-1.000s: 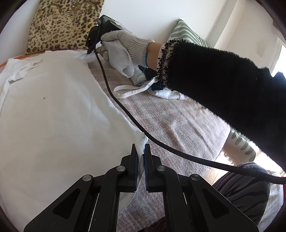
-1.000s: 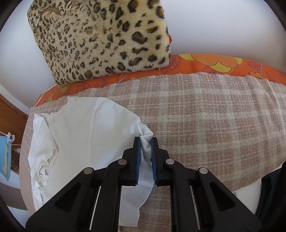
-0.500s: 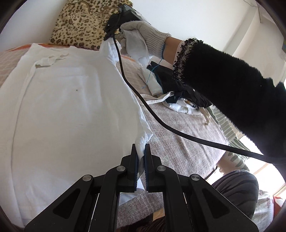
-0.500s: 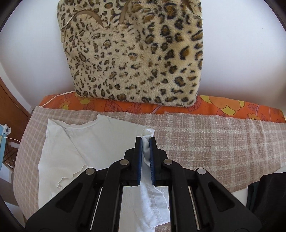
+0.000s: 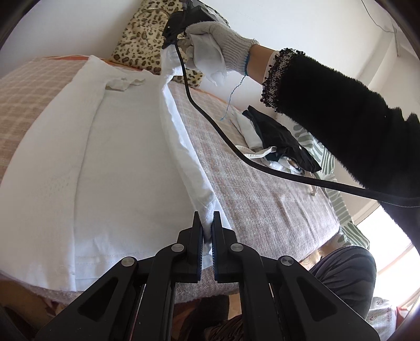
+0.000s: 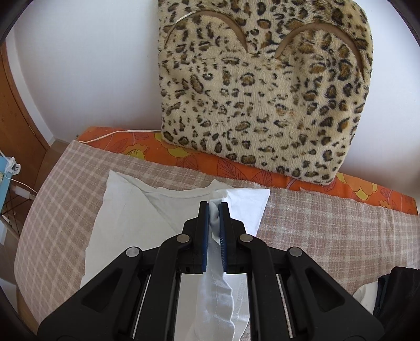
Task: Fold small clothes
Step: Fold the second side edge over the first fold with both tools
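A white shirt (image 5: 110, 147) lies flat on the checked bed cover (image 5: 262, 199). My left gripper (image 5: 207, 223) is shut on the shirt's near right hem corner. My right gripper (image 6: 214, 207) is shut on the shirt's far right edge near the neckline; in the left wrist view it (image 5: 181, 23) is held by a gloved hand (image 5: 220, 39) above the far end. The right edge of the shirt is lifted into a taut fold between the two grippers. The shirt (image 6: 126, 209) also lies below the right gripper.
A leopard-print cushion (image 6: 265, 86) leans on the wall at the bed's far edge. A pile of black and white clothes (image 5: 275, 141) lies to the right. A black cable (image 5: 236, 149) runs across the bed. The bed's front edge (image 5: 183, 291) is close.
Both grippers have carried the shirt's right edge up and leftward over the shirt. The right gripper has moved toward the cushion and risen.
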`<control>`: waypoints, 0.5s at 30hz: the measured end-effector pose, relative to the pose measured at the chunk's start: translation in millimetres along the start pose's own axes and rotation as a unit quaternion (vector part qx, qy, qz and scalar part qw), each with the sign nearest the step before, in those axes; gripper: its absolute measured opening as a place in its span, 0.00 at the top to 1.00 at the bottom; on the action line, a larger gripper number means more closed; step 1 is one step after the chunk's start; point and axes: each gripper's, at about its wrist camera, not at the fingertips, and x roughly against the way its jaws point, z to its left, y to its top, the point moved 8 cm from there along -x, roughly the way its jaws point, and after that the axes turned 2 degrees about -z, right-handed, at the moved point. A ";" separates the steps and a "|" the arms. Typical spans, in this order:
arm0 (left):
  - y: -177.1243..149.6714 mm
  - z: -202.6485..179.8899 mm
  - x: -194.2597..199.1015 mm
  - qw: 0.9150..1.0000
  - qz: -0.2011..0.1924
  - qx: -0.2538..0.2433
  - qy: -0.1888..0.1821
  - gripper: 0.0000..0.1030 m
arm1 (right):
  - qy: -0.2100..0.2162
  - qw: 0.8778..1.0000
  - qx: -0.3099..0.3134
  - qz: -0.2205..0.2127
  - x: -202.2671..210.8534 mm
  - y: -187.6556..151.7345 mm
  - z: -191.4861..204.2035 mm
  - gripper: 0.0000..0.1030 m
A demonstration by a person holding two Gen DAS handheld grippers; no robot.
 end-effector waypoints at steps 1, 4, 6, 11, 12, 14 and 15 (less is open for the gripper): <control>0.1 3.1 2.8 1.000 -0.003 0.003 0.003 0.96 | 0.001 1.000 0.004 0.001 -2.1 0.2 7.9 0.92; -0.5 12.0 9.7 1.000 -0.010 0.010 0.010 0.96 | 0.000 1.000 0.019 0.005 -9.5 -1.8 31.0 0.92; -1.4 17.5 12.0 1.000 -0.011 0.015 0.014 0.96 | -0.004 1.000 0.027 0.010 -15.5 -4.0 43.3 0.92; -6.2 25.6 15.1 1.000 -0.011 0.021 0.019 0.96 | -0.005 0.999 0.043 0.023 -28.8 -11.9 68.1 0.92; -6.6 26.5 15.6 0.999 -0.011 0.022 0.020 0.96 | -0.006 0.999 0.047 0.025 -31.6 -13.8 72.2 0.92; -7.4 29.0 16.6 0.999 -0.011 0.025 0.022 0.96 | -0.007 0.998 0.055 0.030 -36.2 -17.3 80.9 0.92; -7.2 29.9 16.5 0.999 -0.012 0.027 0.023 0.96 | -0.008 0.998 0.058 0.031 -38.2 -18.4 84.1 0.92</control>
